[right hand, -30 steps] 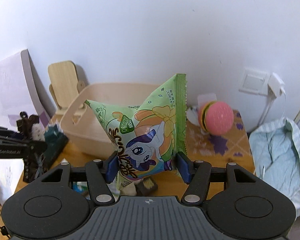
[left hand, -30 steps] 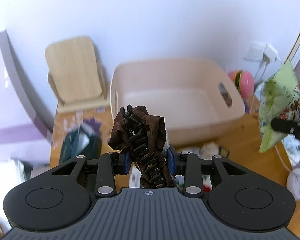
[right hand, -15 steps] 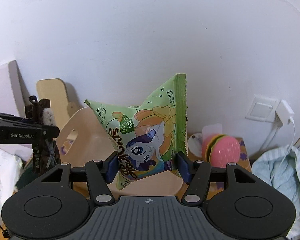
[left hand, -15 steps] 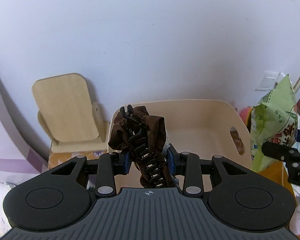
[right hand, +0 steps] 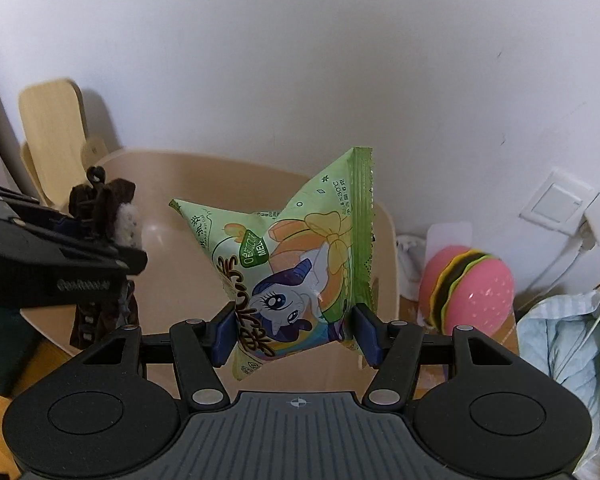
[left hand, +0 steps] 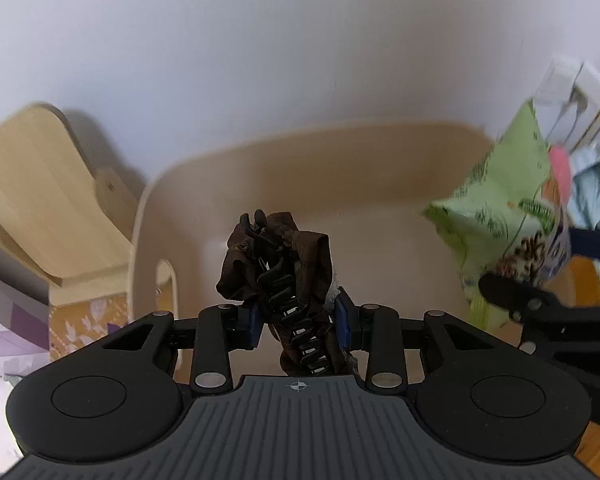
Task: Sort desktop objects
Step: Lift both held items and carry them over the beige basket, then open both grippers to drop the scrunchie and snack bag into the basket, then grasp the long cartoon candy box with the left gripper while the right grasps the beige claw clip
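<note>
The right wrist view is showing what the left cannot: a pink burger toy, a wall socket and pale blue cloth to the right of the beige bin. The left view is showing the bin's handle slot and the wooden stand on the left.

The left gripper is clenching a brown hair claw, its long axis running upright, the hook end on top, over the bin's interior. The right gripper is grasping a green snack bag by its lower part, with the sealed edge standing vertical at the right, in front of the bin.
</note>
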Demonstrator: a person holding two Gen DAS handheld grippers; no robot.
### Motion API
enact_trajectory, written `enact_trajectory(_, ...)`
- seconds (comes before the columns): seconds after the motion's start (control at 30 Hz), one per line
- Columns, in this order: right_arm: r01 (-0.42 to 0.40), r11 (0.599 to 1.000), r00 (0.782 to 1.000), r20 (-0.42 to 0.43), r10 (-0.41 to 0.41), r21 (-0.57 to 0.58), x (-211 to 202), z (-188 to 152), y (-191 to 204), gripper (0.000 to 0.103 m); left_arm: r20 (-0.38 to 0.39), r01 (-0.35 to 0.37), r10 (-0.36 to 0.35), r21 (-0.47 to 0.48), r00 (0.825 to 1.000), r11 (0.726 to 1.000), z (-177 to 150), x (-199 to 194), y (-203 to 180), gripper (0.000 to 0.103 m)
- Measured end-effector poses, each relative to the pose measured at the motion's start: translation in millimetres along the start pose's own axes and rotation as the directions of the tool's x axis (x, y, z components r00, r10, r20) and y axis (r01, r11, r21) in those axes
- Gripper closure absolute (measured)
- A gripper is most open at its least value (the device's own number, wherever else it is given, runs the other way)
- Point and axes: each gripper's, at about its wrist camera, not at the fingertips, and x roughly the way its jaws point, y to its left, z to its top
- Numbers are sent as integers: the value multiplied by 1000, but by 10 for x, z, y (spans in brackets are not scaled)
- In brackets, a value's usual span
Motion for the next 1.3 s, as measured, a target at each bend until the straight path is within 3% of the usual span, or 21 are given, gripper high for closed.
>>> enact_trajectory(0.33, 16, 999, 998, -65, -18, -38, 313, -39, 171, 42, -69, 17, -17, 1, 997, 1000, -29, 247, 42, 65)
enact_trajectory(0.43, 24, 998, 997, -74, -28, -54, 328, -72, 208, 35, -50, 7, -7, -3, 999, 1000, -68, 164, 79, 57)
enact_trajectory(0.5, 21, 998, 997, -67, -25, -55, 284, -88, 203, 31, -29, 1, -1, 5, 1000, 1000, -65, 94, 92, 46)
enact_trajectory(0.73, 16, 1000, 1000, 16, -16, -18, -86, -83, 100, 13, 57, 15, -15, -2, 998, 1000, -86, -312, 199, 42)
enact_trajectory(0.83, 8, 1000, 998, 64, -8, 1, -333, -114, 97, 1, 90, 7, -9, 21, 996, 1000, -166, -522, 218, 41)
enact_trajectory(1.0, -11, 999, 993, 115, 6, 36, -744, -162, 118, 0, 111, -22, 15, 62, 994, 998, -364, -850, 213, 39)
enact_trajectory(1.3, -24, 998, 990, 139, 15, 61, -1187, -679, 220, 0, 87, -42, 33, 110, 996, 993, -996, -1017, 405, 39)
